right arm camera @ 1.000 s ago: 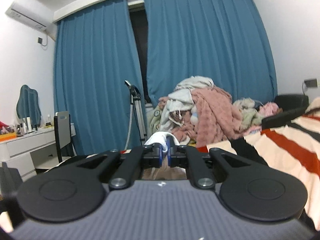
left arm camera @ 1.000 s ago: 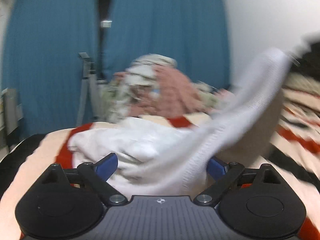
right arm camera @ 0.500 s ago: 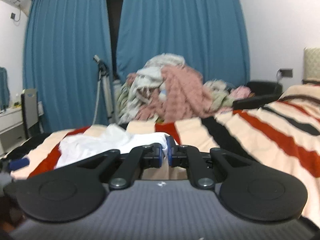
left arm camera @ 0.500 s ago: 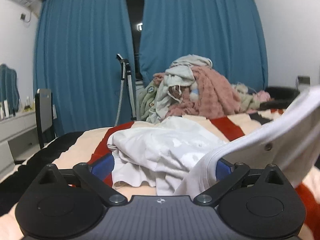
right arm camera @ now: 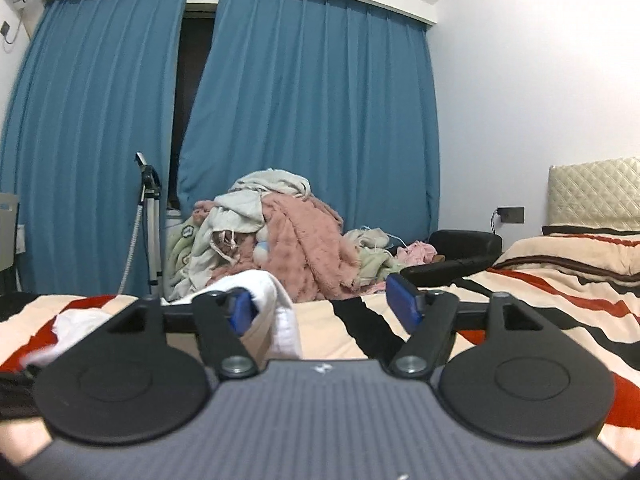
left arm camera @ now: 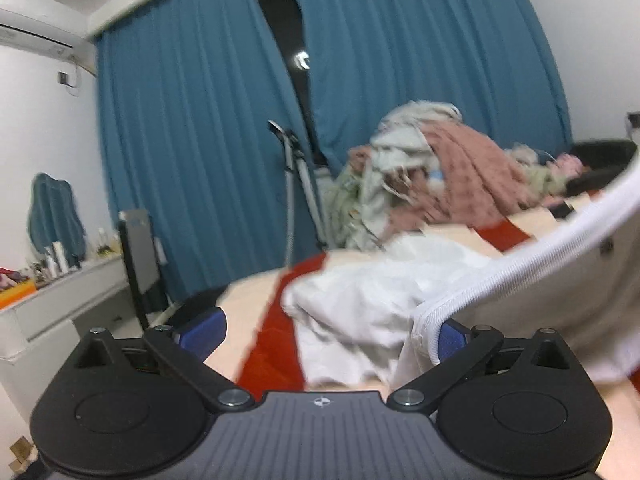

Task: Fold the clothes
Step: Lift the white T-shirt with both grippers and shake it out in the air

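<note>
Left gripper (left arm camera: 324,330) spread wide at lower centre of its view, ribbed hem of the white garment (left arm camera: 400,304) draped over its right blue pad (left arm camera: 450,340), nothing pinched. Right gripper (right arm camera: 326,306) likewise spread, a fold of white cloth lying against its left pad (right arm camera: 242,310). Garment crumpled mid-frame on the striped blanket (right arm camera: 540,312), laundry pile (right arm camera: 280,232) behind, before the blue curtains (right arm camera: 312,112)

Blurry left view, stuff cropped everywhere

The white garment (left arm camera: 384,300) is smearing into blur and running off the right edge, its ribbed hem hiding the left gripper's (left arm camera: 326,330) right pad; the bottles on the dresser (left arm camera: 60,292) are looking too small to identify.
</note>
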Tool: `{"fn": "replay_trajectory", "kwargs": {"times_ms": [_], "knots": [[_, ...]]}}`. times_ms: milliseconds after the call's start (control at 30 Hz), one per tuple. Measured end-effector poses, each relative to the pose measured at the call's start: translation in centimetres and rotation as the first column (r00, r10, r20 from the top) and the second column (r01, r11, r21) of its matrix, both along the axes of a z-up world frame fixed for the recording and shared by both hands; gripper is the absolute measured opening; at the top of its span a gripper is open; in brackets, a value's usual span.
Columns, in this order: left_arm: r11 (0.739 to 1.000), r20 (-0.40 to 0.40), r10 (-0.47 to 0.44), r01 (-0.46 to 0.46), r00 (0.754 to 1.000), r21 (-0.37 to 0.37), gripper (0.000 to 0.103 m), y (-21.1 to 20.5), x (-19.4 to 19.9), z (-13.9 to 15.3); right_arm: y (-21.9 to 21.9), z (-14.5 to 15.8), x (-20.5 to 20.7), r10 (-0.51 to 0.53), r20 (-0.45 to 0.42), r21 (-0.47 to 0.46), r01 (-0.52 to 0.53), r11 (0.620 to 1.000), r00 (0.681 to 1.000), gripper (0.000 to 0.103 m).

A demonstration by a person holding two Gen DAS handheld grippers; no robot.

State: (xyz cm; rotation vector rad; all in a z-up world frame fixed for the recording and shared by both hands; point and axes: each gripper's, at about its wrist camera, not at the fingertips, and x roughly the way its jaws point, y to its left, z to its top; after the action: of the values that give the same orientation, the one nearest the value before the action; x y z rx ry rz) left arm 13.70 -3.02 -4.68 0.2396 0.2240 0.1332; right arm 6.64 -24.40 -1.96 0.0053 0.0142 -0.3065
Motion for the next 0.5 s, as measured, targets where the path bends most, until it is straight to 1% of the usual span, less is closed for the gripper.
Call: {"fn": "replay_trajectory", "kwargs": {"times_ms": [133, 200, 267, 333, 367, 500], "knots": [[0.997, 0.051, 0.054, -0.051, 0.997, -0.058, 0.103, 2.0, -1.0, 2.8, -0.2, -1.0, 1.5, 0.044, -0.114, 0.04, -0.039, 0.998, 0.993, 0.07], [0.993, 0.074, 0.081, -0.075, 0.994, -0.087, 0.103, 3.1, -1.5, 4.1, 0.4, -1.8, 2.5, 0.09, -0.187, 0.043, -0.083, 0.996, 0.978, 0.07], [0.991, 0.019, 0.084, -0.082, 0.996, -0.102, 0.103, 3.6, -1.3, 3.7, 1.3, -2.6, 3.0, 0.123, -0.251, 0.036, -0.118, 0.992, 0.96, 0.07], [0.991, -0.047, 0.083, -0.087, 0.995, -0.105, 0.103, 3.9, -1.0, 2.9, 2.0, -2.8, 2.8, 0.114, -0.229, 0.018, -0.113, 0.993, 0.967, 0.07], [0.99, -0.079, 0.082, -0.09, 0.994, -0.105, 0.103, 4.0, -0.8, 2.6, 2.1, -2.5, 2.5, 0.104, -0.198, 0.009, -0.105, 0.994, 0.975, 0.07], [0.997, -0.094, 0.041, -0.047, 0.995, -0.062, 0.103, 2.9, -0.7, 0.9, 2.1, -1.0, 1.1, 0.073, -0.058, -0.011, -0.073, 0.997, 0.996, 0.07]]}}
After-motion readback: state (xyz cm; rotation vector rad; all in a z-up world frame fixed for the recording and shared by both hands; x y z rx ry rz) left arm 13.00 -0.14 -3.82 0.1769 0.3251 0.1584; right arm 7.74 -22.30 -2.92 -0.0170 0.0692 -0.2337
